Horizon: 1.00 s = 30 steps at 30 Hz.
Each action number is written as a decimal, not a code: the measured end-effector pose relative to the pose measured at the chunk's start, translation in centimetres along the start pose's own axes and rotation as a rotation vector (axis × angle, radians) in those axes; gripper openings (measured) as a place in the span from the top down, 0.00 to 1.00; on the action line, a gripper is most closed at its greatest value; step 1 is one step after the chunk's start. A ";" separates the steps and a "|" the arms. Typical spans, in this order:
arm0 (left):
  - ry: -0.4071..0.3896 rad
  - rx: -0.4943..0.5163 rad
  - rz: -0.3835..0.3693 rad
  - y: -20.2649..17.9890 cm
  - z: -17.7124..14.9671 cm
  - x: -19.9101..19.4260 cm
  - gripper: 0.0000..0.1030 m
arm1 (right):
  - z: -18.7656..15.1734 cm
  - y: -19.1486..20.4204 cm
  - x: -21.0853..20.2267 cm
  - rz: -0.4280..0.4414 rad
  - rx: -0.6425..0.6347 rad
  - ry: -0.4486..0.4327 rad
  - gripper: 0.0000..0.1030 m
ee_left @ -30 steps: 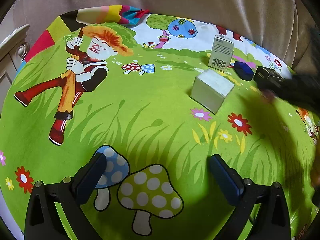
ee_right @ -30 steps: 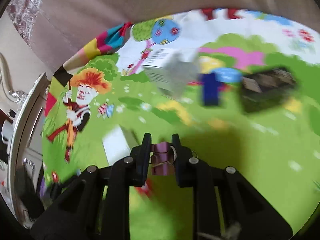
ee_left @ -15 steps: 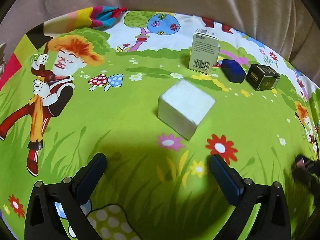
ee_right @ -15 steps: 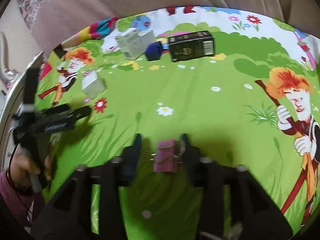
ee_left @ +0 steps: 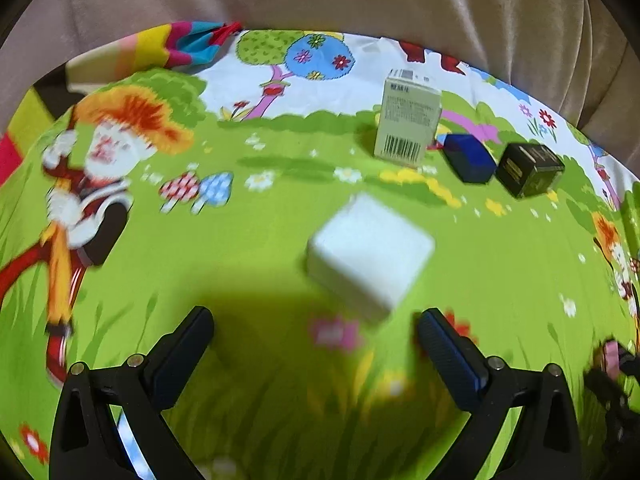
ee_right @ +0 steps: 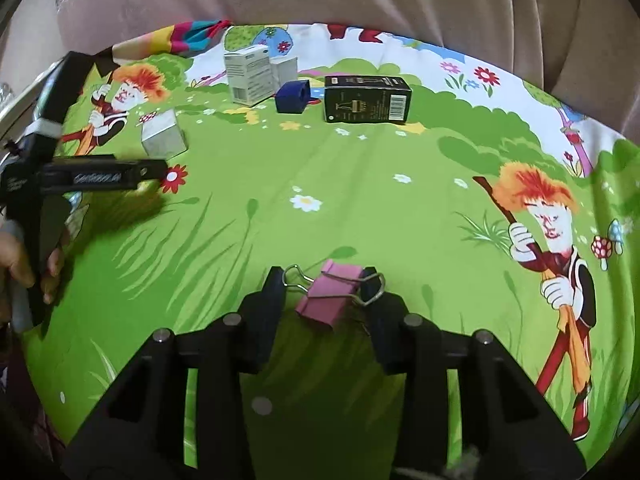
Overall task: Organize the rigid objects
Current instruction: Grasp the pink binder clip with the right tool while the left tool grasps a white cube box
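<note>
Right wrist view: the right gripper (ee_right: 326, 296) has its jaws closing around a pink binder clip (ee_right: 326, 300) that lies on the green cartoon cloth (ee_right: 360, 208) — wire handles near both pads, no firm clamp visible yet. The left gripper (ee_left: 316, 340) stands spread wide and empty, just short of the white cube (ee_left: 370, 250). Step in hand looks like seizing each piece; next, both probably go to the far row beside the black box (ee_right: 366, 99) — carefully, since the clip could twist
</note>
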<state>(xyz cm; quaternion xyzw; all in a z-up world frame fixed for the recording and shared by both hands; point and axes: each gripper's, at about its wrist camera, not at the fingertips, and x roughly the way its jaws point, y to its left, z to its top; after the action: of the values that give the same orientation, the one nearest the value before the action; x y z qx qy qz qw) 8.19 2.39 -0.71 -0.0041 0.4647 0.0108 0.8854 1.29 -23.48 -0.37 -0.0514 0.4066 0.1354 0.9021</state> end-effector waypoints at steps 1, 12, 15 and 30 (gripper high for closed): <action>-0.004 0.009 -0.010 -0.3 0.7 0.4 0.01 | 0.0 0.1 0.0 -0.005 -0.005 0.001 0.57; -0.041 0.069 -0.144 -3.7 -2.9 -3.3 0.45 | 0.0 0.4 -0.1 -0.019 -0.015 0.002 0.57; -0.069 0.042 -0.159 -3.6 -5.0 -4.7 0.45 | 0.0 0.5 0.0 -0.018 -0.016 0.002 0.57; -0.072 0.050 -0.112 -4.1 -6.5 -5.8 0.45 | 0.1 -1.0 -1.0 -0.021 0.049 -0.050 0.58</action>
<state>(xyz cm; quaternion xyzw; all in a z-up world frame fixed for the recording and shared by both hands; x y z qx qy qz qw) -0.38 -1.87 0.30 -0.0073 0.4318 -0.0502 0.9006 0.99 -24.65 0.46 -0.0304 0.3867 0.1171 0.9142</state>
